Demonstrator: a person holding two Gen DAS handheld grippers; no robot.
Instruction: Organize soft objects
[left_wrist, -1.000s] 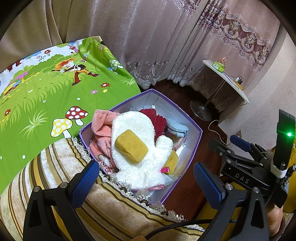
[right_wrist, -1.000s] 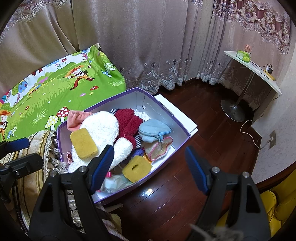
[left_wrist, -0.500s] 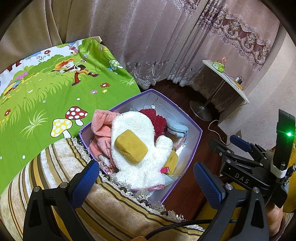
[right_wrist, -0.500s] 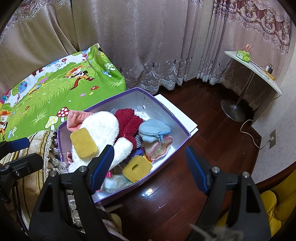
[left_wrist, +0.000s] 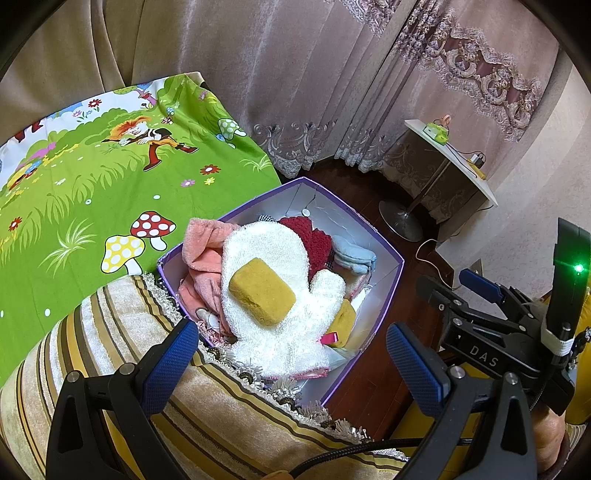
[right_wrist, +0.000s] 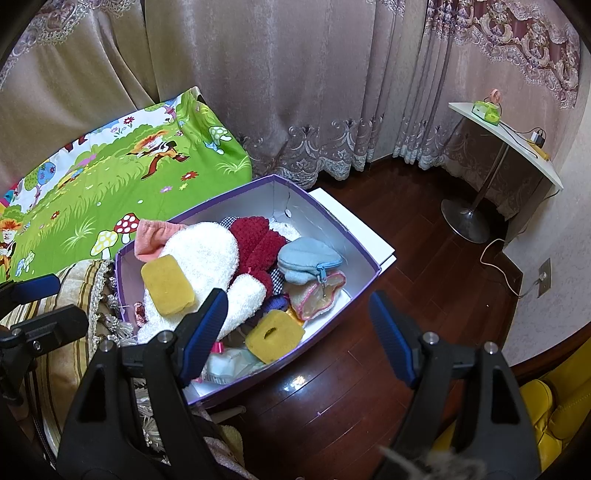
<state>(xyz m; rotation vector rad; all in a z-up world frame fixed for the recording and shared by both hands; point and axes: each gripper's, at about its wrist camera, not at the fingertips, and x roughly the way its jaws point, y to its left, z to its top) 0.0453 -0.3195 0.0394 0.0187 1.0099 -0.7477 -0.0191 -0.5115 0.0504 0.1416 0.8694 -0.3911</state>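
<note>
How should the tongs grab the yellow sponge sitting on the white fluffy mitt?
Probably from straight above. The yellow sponge lies flat on top of the white mitt, with nothing over it. Close the left tongs across its two long sides, the narrower way, near the middle. It is squashy, so squeeze gently and keep the tips off the mitt's fluff, or the mitt may lift too.

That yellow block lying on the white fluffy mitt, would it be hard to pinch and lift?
Probably easy. The yellow sponge looks porous, so likely light and squashy under the fingers. It rests loose atop the white mitt, so the floppy mitt should stay behind.
</note>
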